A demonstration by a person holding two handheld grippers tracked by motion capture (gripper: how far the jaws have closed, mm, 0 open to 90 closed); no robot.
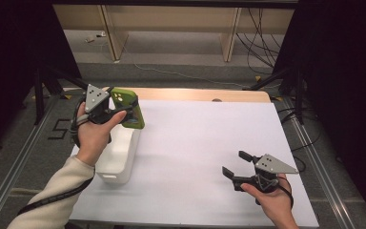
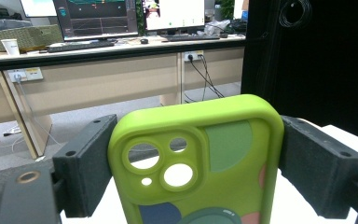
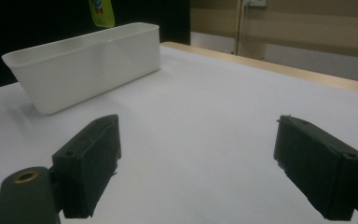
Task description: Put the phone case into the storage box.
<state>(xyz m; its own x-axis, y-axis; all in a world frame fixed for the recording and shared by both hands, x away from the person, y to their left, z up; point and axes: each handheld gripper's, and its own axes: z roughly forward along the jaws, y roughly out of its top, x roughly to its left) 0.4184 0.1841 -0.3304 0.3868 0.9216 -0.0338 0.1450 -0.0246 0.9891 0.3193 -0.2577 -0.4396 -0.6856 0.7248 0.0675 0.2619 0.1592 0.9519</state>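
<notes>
Phone case (image 2: 200, 163): 1, green w/ coloured patches, held up in air over the far end of the bin, on the left side of the table.
Bin (image 1: 119, 155): 1, white, long, stands on the white table (image 1: 205, 157); seems empty, but the inside is not fully seen.
Left gripper (image 1: 119, 112): raised, level, both pads pressing the sides of the case.
Right gripper (image 1: 233, 164): low near the table's front right, jaws wide apart, nothing between them, pointing toward the bin.

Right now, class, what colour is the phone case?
Lime green with coloured patches; the phone case shows best in the left gripper view.
</notes>
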